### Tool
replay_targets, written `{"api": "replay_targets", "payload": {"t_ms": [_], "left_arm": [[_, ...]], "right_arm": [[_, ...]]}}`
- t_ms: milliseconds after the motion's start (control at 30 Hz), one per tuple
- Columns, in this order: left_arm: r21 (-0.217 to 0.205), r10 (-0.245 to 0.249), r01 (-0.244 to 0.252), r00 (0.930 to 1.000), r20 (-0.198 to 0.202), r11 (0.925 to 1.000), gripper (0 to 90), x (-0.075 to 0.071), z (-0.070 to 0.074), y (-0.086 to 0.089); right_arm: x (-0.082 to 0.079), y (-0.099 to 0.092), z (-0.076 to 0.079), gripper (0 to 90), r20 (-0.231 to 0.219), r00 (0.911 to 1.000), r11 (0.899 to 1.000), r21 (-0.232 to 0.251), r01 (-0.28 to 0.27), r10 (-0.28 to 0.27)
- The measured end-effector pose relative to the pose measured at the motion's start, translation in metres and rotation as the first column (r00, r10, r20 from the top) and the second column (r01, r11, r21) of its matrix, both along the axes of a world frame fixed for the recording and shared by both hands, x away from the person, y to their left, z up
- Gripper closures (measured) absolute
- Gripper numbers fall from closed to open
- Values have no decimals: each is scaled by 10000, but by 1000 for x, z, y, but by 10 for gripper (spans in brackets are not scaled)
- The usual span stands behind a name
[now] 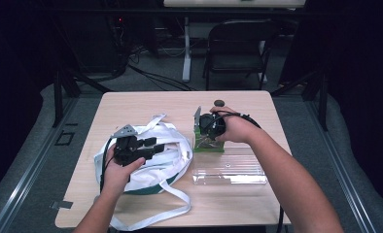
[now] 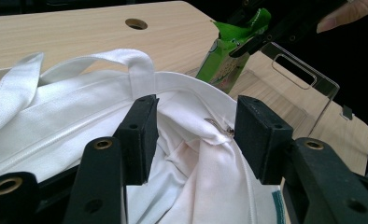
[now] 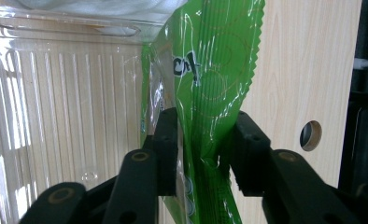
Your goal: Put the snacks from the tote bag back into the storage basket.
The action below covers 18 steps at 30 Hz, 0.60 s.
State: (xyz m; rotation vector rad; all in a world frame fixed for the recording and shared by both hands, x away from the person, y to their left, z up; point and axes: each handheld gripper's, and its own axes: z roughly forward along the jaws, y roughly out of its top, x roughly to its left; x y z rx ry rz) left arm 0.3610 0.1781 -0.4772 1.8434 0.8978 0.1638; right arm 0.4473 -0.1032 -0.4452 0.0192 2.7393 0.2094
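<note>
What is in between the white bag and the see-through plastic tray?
In the high view, the green packet stands between the white bag and the clear tray, at the right gripper. Bare table lies nearer the person.

We see a white cloth bag (image 1: 153, 158) with white straps and a dark green trim along its lower edge. At three o'clock of it stands a bright green snack packet (image 3: 210, 93) printed with faint circles. The tray (image 1: 231, 170) is clear and ribbed, the desk (image 1: 146, 104) pale wood-grain, and both tongs are black.
</note>
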Motion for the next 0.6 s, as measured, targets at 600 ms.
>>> {"api": "replay_targets", "payload": {"t_ms": [600], "left_arm": [[-24, 99, -99, 9999, -78, 9999, 490, 0, -1, 1]], "right_arm": [[4, -5, 3, 433, 121, 9980, 9968, 511, 618, -625]]}}
